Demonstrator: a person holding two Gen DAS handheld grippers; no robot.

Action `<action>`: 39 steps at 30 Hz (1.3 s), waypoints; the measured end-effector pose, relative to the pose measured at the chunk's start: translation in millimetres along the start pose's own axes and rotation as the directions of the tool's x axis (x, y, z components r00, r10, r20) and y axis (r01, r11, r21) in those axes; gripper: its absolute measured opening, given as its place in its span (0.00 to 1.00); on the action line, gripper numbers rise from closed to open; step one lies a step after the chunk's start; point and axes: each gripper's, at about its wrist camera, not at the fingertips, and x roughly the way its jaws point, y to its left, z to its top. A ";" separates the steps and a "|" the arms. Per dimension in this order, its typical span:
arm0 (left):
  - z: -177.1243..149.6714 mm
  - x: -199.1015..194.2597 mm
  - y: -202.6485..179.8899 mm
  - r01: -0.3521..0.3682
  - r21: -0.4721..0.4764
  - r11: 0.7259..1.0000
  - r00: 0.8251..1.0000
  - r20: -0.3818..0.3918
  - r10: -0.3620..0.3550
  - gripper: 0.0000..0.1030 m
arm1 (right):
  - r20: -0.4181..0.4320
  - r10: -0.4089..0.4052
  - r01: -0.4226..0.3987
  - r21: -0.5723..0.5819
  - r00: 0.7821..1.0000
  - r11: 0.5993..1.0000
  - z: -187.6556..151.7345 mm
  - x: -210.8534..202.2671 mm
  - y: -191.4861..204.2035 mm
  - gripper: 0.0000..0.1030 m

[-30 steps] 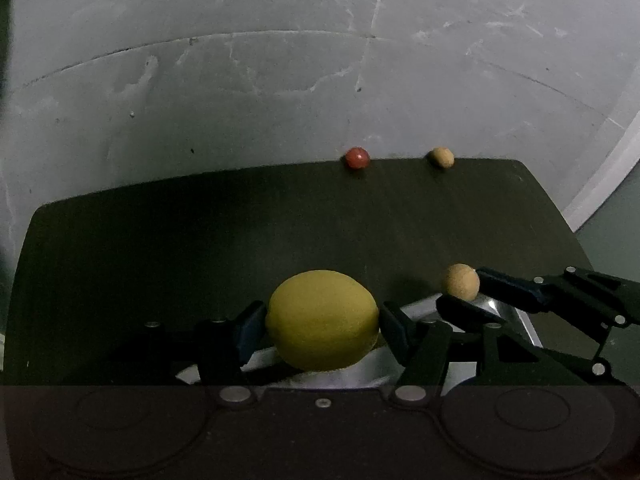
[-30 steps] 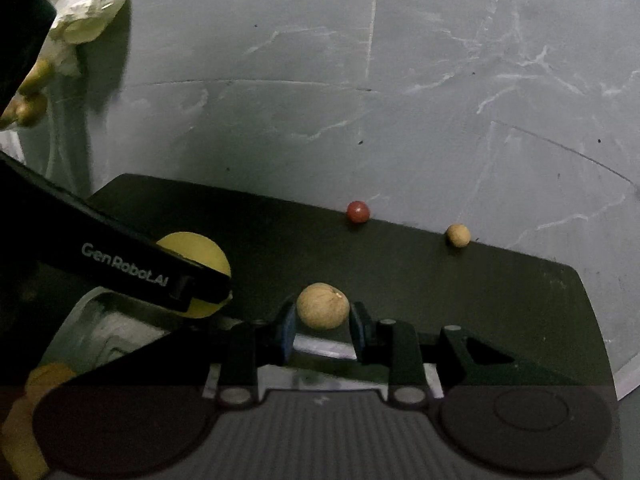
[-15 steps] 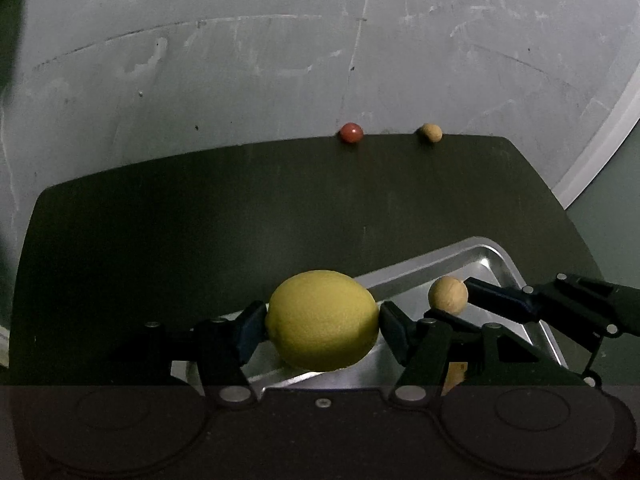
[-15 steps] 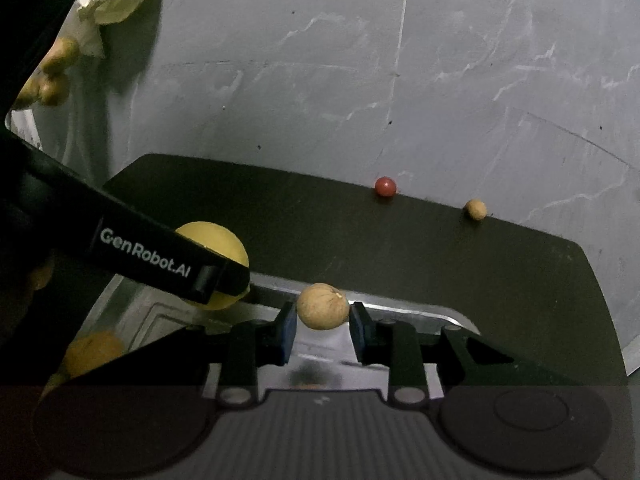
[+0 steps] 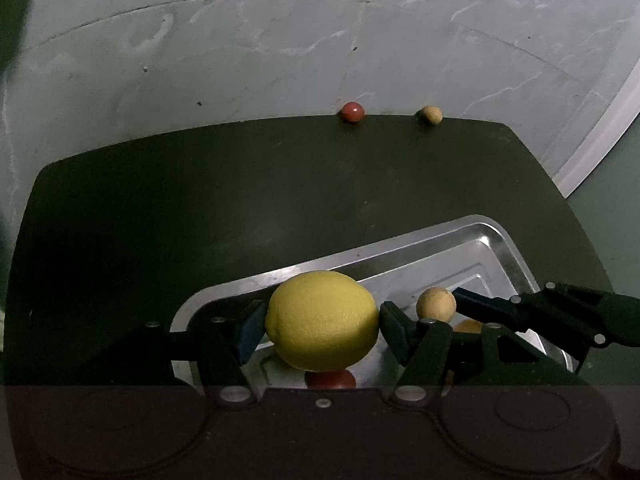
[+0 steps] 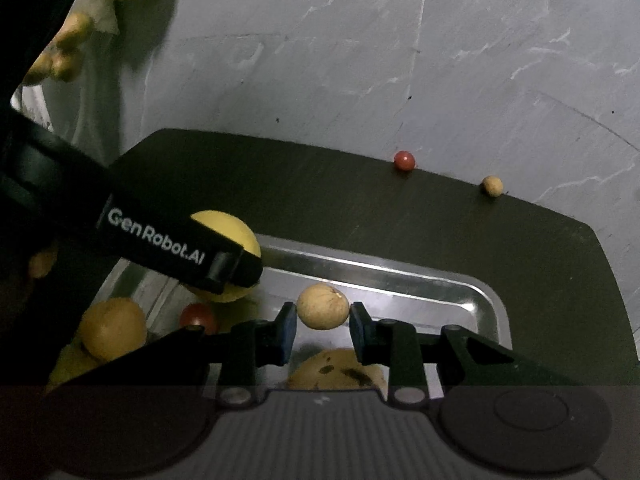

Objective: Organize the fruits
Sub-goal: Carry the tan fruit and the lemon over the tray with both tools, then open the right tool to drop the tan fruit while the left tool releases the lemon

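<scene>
Both fruits are now carried further over the metal tray (image 5: 496, 236), more of which is seen than a second ago; the lemon (image 5: 322, 320) is clamped by the left hand-held gripper (image 5: 322, 322) above a red fruit (image 5: 330, 379) in the tray; the small tan fruit (image 6: 323, 306) is pinched by the right hand-held gripper (image 6: 323, 320) over a spotted fruit (image 6: 336, 368); a red ball (image 5: 352, 111) and a tan ball (image 5: 430, 114) are left at the far edge of the dark bench (image 5: 240, 200).

dark table (image 5: 240, 200) on grey marbled floor (image 5: 280, 40)
</scene>
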 end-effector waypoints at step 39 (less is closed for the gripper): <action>-17.1 -24.3 9.4 -0.019 0.003 1.000 1.000 0.000 0.019 0.85 | 0.013 -0.012 0.011 0.051 1.000 0.999 -4.4 -32.8 -6.9 0.81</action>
